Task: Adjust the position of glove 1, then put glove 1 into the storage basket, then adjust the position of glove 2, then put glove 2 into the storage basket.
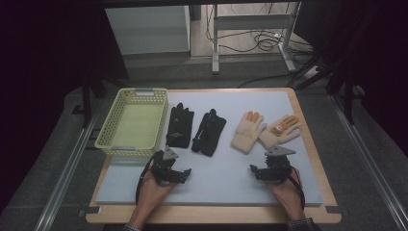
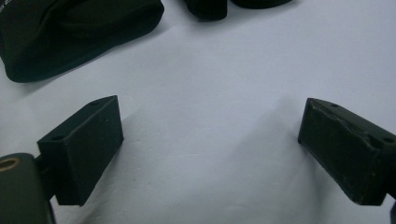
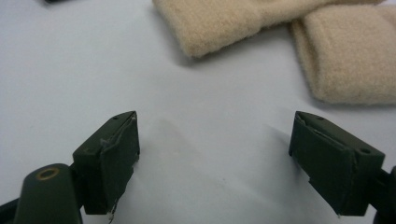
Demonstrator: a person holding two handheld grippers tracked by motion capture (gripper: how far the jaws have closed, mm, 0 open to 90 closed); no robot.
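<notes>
Black jaws spread wide on the left gripper (image 1: 169,169), released over pale grey mat (image 1: 216,187); right gripper (image 1: 272,168) likewise released, nothing between. Just beyond lie black gloves (image 1: 195,129) and cream gloves (image 1: 264,130). Far left: yellow basket (image 1: 108,126). Dark room, cables on the floor beyond.

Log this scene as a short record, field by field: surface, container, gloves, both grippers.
surface: pale grey mat on a wooden table
container: yellow basket at the mat's far left, nothing in it
black gloves: two, lying flat side by side, right of the basket
beige gloves: two with orange fingertips, overlapping, right of the black pair
left gripper: open, nothing between the jaws, near the black gloves
right gripper: open, nothing between the jaws, near the beige gloves
</notes>
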